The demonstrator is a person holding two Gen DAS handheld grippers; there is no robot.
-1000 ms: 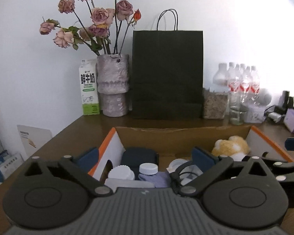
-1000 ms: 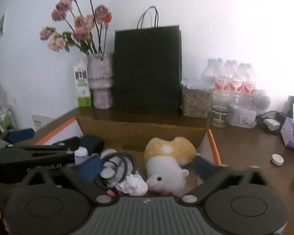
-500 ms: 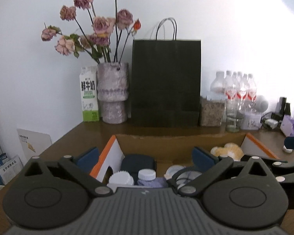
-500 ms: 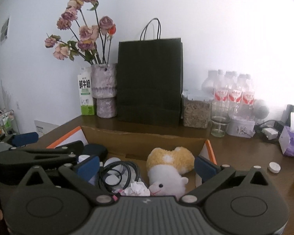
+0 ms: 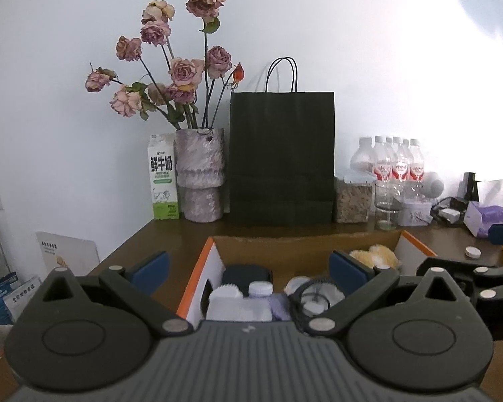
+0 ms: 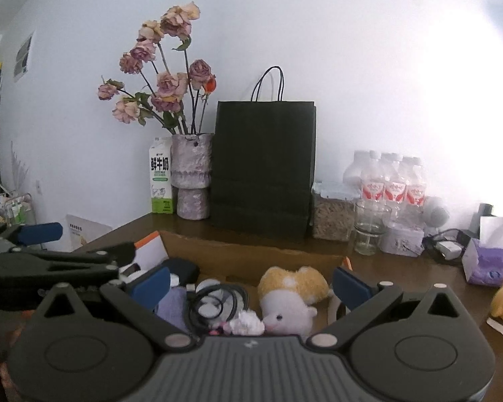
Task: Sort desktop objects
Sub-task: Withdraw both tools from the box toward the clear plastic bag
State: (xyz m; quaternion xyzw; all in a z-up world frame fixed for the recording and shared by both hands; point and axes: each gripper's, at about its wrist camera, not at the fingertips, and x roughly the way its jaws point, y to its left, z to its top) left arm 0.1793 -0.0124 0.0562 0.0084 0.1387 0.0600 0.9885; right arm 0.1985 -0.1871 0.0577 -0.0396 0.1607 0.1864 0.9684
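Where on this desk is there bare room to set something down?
Bare wood lies between the cardboard box and the black paper bag, and right of the box before the purple tissue box. The box's inside and the back-right corner around the water bottles are crowded.

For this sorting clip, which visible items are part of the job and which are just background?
Job: cardboard box, plush toy, black cable coil, white-capped bottle, crumpled tissue.
Background: paper bag, flower vase, milk carton, water bottles.

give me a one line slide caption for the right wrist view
Open right gripper poised over a cardboard box holding a plush toy and coiled black cable, with the left gripper alongside.
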